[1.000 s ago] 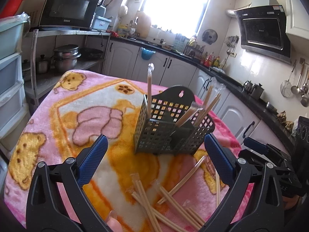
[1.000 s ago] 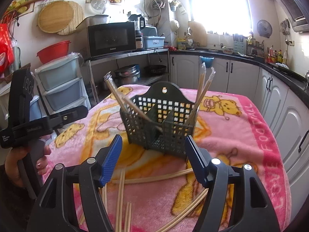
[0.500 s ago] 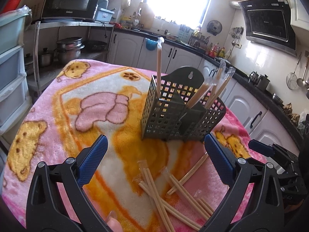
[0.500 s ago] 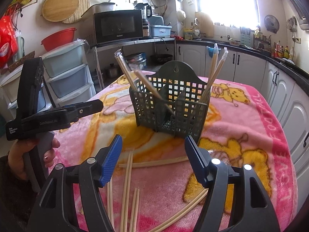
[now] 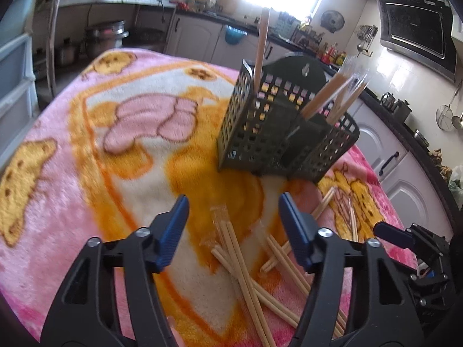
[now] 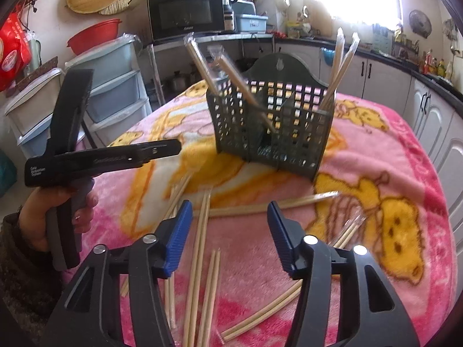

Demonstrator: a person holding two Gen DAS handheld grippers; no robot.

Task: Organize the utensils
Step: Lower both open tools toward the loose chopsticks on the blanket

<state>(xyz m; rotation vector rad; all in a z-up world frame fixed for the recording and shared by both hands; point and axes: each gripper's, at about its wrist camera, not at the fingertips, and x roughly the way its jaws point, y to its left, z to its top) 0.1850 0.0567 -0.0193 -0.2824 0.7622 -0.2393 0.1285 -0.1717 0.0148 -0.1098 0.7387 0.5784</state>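
Covering the whole table, a fluffy pink blanket printed with yellow cartoon bears [image 5: 95, 150] is the broadest thing in sight. Near its middle stands a dark green perforated plastic utensil caddy with a divider [image 6: 277, 127], upright, with several wrapped pairs of pale wooden chopsticks [image 6: 338, 66] leaning out of its compartments. More loose bamboo chopsticks [image 5: 246, 263] lie scattered and crossed on the blanket in front of the caddy, some in clear sleeves. The left gripper [image 5: 233, 234], black with blue pads, hangs just above that pile; its jaws are closing, with a pair of sticks lying between and below them, not yet pinched. The right gripper [image 6: 230, 237] hovers over other sticks [image 6: 202, 248], its jaws also closing and gripping nothing. A hand [image 6: 55, 211] holds the left tool's handle.
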